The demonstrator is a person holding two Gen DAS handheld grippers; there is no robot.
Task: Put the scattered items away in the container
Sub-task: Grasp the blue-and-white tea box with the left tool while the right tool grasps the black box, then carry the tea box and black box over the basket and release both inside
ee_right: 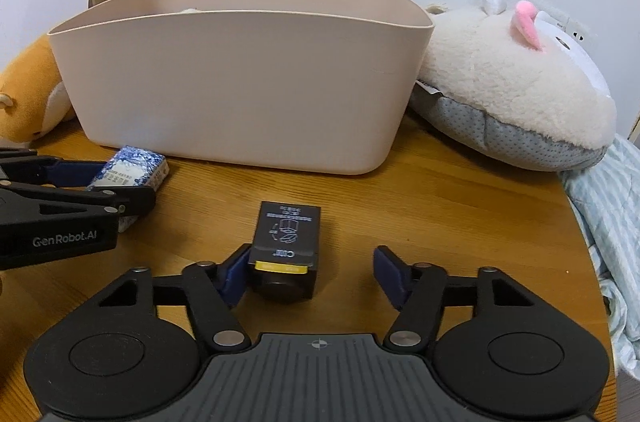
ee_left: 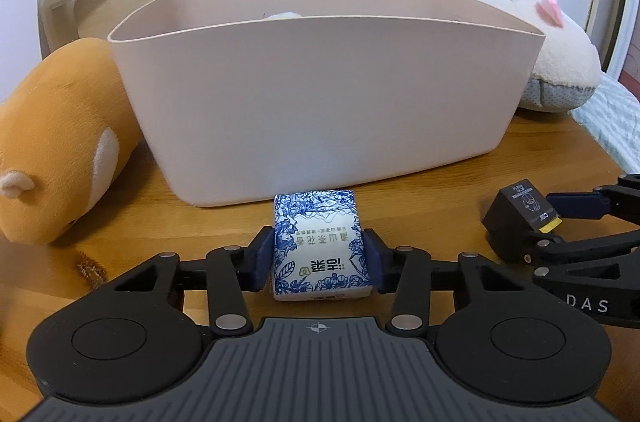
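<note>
The wooden table [ee_right: 460, 206] carries a beige container [ee_left: 320, 102] toward its back edge, an orange plush [ee_left: 60, 142] at its left end and a white plush [ee_right: 520, 94] at its right. In front, the left claw [ee_left: 319, 260] is clamped on a blue-patterned tissue pack [ee_left: 320, 246]. The right claw [ee_right: 310, 272] stands apart around a black box [ee_right: 286, 246], only one pad touching.
</note>
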